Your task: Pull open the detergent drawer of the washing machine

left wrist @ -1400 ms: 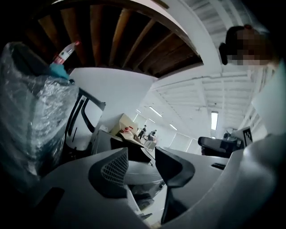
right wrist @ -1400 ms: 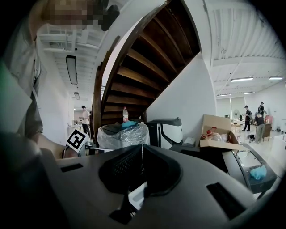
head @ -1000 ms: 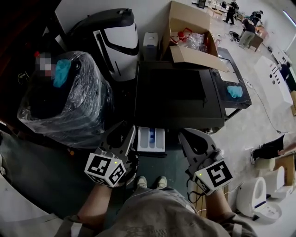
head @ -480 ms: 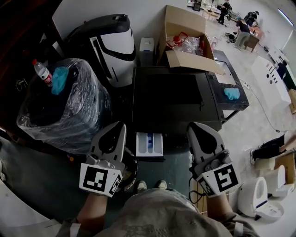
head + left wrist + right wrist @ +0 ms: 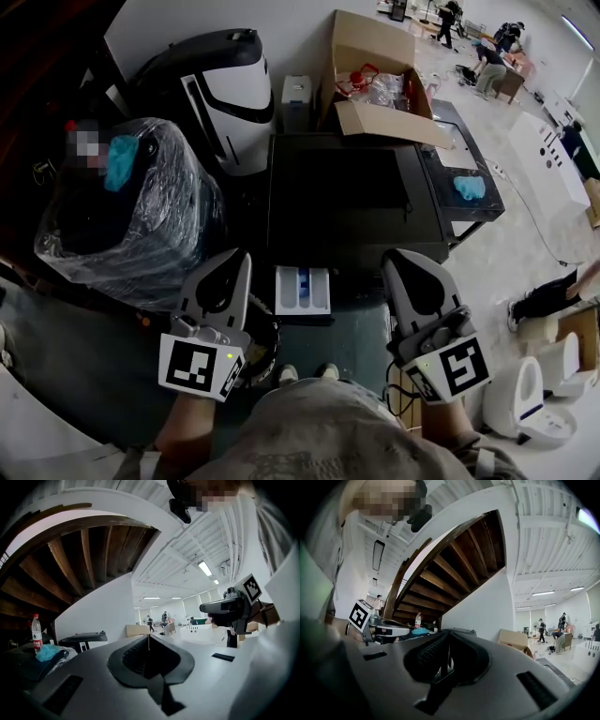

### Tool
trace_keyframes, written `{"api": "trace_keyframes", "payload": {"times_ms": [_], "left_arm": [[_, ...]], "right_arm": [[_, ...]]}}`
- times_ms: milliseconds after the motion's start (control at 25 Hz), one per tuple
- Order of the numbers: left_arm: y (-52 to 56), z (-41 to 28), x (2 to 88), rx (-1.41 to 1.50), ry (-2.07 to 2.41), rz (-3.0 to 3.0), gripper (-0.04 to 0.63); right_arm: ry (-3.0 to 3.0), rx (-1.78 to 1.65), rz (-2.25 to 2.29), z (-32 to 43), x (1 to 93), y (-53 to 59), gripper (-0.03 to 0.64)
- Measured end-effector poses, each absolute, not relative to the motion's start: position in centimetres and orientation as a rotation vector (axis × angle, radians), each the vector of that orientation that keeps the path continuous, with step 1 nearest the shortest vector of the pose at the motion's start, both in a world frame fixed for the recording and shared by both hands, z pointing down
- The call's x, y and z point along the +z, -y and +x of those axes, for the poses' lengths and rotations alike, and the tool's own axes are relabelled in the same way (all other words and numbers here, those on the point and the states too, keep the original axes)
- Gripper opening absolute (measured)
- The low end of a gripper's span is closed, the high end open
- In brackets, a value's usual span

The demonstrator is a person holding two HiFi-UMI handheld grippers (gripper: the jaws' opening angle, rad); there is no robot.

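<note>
The black washing machine [image 5: 347, 192] stands in front of me in the head view. Its white detergent drawer [image 5: 303, 291], with a blue insert, is pulled out toward me. My left gripper [image 5: 240, 255] hangs left of the drawer and does not touch it. Its jaws have just been closing with nothing between them, and they meet in a thin line in the left gripper view [image 5: 149, 637]. My right gripper [image 5: 396, 255] hangs right of the drawer, also apart from it, shut and empty [image 5: 449, 641]. Both point level, out over the machine.
A black bin wrapped in clear plastic [image 5: 131, 211] with a blue cloth [image 5: 122, 155] stands at the left. A black and white appliance [image 5: 230, 84] and an open cardboard box [image 5: 375, 75] lie behind the machine. My shoes [image 5: 305, 373] are below the drawer. White fixtures stand at the right.
Both grippers have risen and drawn a little apart from the drawer. The left one has rolled and its jaws have closed. The drawer stays pulled out.
</note>
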State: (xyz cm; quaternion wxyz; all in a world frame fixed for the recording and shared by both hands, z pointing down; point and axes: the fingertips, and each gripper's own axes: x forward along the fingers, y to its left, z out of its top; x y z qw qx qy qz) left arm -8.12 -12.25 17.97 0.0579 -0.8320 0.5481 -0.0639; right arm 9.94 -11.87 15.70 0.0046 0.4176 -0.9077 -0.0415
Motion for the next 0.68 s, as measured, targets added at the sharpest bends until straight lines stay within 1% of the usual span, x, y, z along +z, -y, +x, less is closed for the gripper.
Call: {"api": "trace_keyframes", "payload": {"times_ms": [680], "left_arm": [[11.1,-8.0,17.8,-0.236,-1.652,-2.528,0.018]], "right_arm": [[2.827,-0.123,1.270,9.9,16.0,11.0,0.034]]}}
